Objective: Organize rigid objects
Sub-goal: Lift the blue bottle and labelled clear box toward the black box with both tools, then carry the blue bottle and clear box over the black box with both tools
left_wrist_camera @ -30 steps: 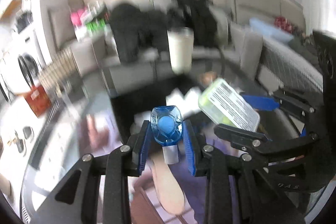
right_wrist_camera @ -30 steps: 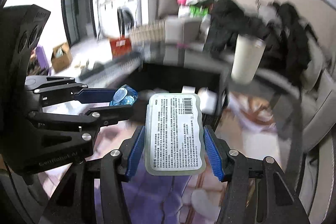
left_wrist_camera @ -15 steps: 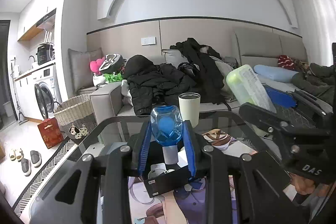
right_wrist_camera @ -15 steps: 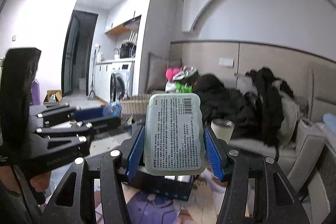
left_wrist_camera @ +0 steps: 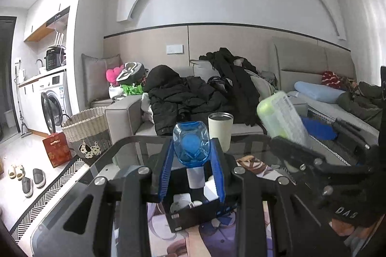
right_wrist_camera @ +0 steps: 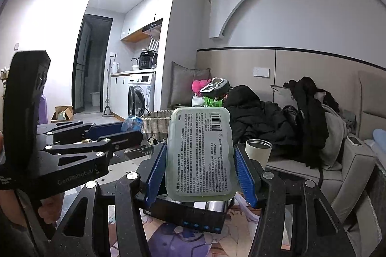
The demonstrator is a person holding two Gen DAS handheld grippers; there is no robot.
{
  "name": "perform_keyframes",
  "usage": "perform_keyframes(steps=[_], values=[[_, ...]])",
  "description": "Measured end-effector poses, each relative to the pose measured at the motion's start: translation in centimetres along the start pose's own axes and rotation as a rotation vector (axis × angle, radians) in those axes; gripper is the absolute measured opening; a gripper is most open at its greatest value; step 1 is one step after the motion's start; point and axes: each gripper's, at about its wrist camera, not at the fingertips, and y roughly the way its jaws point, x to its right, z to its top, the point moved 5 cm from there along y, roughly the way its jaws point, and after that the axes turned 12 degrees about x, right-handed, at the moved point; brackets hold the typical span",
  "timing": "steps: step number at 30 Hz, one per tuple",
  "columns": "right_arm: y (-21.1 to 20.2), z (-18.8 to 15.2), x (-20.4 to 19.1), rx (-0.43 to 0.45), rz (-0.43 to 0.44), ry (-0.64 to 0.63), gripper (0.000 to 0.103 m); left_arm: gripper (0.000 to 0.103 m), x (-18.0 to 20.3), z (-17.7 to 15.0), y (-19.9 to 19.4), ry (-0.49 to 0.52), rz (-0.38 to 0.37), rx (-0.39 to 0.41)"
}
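My left gripper (left_wrist_camera: pixel 191 158) is shut on a small clear blue bottle (left_wrist_camera: pixel 191 141) with a white neck, held above a black open box (left_wrist_camera: pixel 193 208) on the glass table (left_wrist_camera: pixel 120 153). My right gripper (right_wrist_camera: pixel 200 160) is shut on a pale green plastic case (right_wrist_camera: pixel 200 153) with a printed label, held upright over the same black box (right_wrist_camera: pixel 185 213), which holds small white and silver items. Each gripper also shows in the other's view: the right gripper (left_wrist_camera: pixel 301 134) with the green case (left_wrist_camera: pixel 279 117), and the left gripper (right_wrist_camera: pixel 115 130) with the blue bottle (right_wrist_camera: pixel 131 124).
A cream tumbler (left_wrist_camera: pixel 220 128) stands on the far side of the table. Behind it is a grey sofa (left_wrist_camera: pixel 241 88) piled with dark clothes. A wicker basket (left_wrist_camera: pixel 86 129) and red bag (left_wrist_camera: pixel 56 149) sit on the floor at left, near shoes (left_wrist_camera: pixel 26 177).
Both grippers have risen and tilted up from looking down at the table to nearly level, keeping hold of the bottle and the case. Over the last half second they stay nearly still.
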Motion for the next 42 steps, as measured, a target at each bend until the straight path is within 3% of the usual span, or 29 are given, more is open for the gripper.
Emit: perform_keyframes(steps=[8,18,32,36,42], values=[[3.3,0.6,0.6,-0.012,-0.029,0.022,0.056,0.029,-0.9,1.3,3.3,-0.022,0.011,0.034],[8.4,1.4,1.1,0.015,-0.070,0.030,0.056,0.029,-2.9,1.2,7.4,-0.102,0.072,-0.009],[10.2,1.2,1.2,-0.001,-0.094,0.042,0.056,0.029,-3.6,0.7,8.1,-0.110,0.098,-0.047],[10.9,0.7,1.5,-0.034,-0.103,0.059,0.056,0.029,-3.4,0.2,8.6,-0.113,0.102,-0.074],[12.6,-1.5,2.0,-0.147,-0.107,0.079,0.056,0.029,-3.4,-2.3,10.8,-0.106,0.099,-0.196]])
